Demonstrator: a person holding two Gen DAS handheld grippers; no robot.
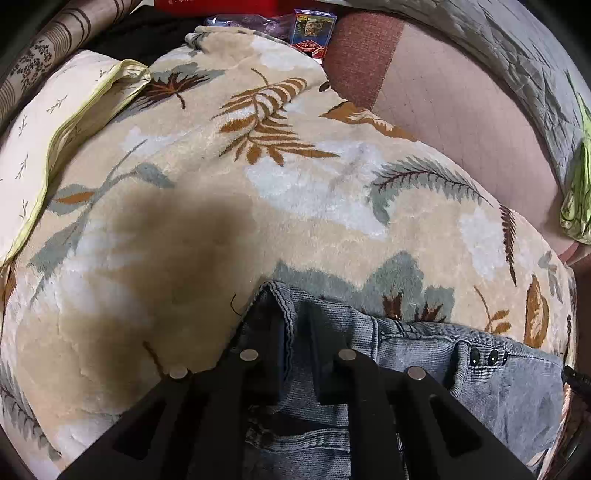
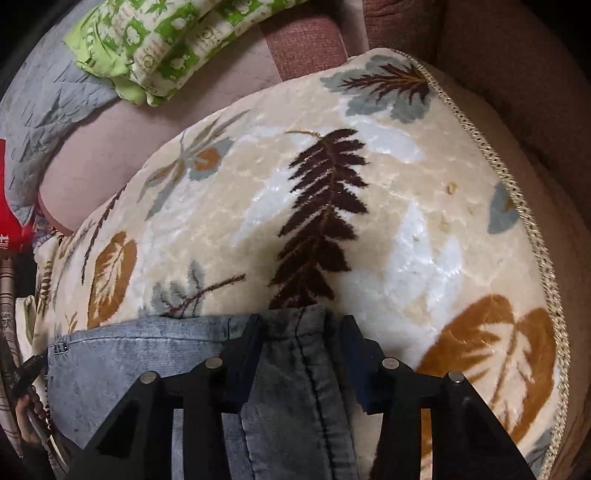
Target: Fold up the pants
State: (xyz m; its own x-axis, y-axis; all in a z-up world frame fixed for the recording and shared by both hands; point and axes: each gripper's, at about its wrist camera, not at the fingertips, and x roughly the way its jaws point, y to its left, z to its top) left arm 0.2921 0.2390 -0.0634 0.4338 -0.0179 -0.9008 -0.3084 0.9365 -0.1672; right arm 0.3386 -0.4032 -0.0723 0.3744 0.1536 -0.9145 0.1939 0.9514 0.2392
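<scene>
Left tool [image 1: 293, 325] has its two black fingers [image 1: 267, 354] closed to a narrow gap around a raised fold of the grey-blue denim pants [image 1: 480, 380], at a corner where a thick stitched hem stands up between the fingers. Right of this tool the pants lie flat along the near edge of a cream plush blanket [image 1: 207, 155] patterned with brown, rust and grey-green leaves; a row of three small dark buttons [image 1: 488, 356] sits on the denim there. Ahead of the tool the blanket spreads out, with a pale pillow [image 1: 55, 122] edged in yellow-green to the far left and a small printed box [image 1: 313, 31] at the far end.

Right tool [image 2: 297, 323] likewise pinches a bunched fold of the pants [image 2: 129, 365], its fingers [image 2: 360, 354] set somewhat wider apart with a dark seam running down the cloth between them. Denim stretches away to this tool's left, lying on the same blanket [image 2: 406, 192], whose braided edging curves round to the right. A green-and-white printed cloth [image 2: 155, 48] lies far ahead to the left.
</scene>
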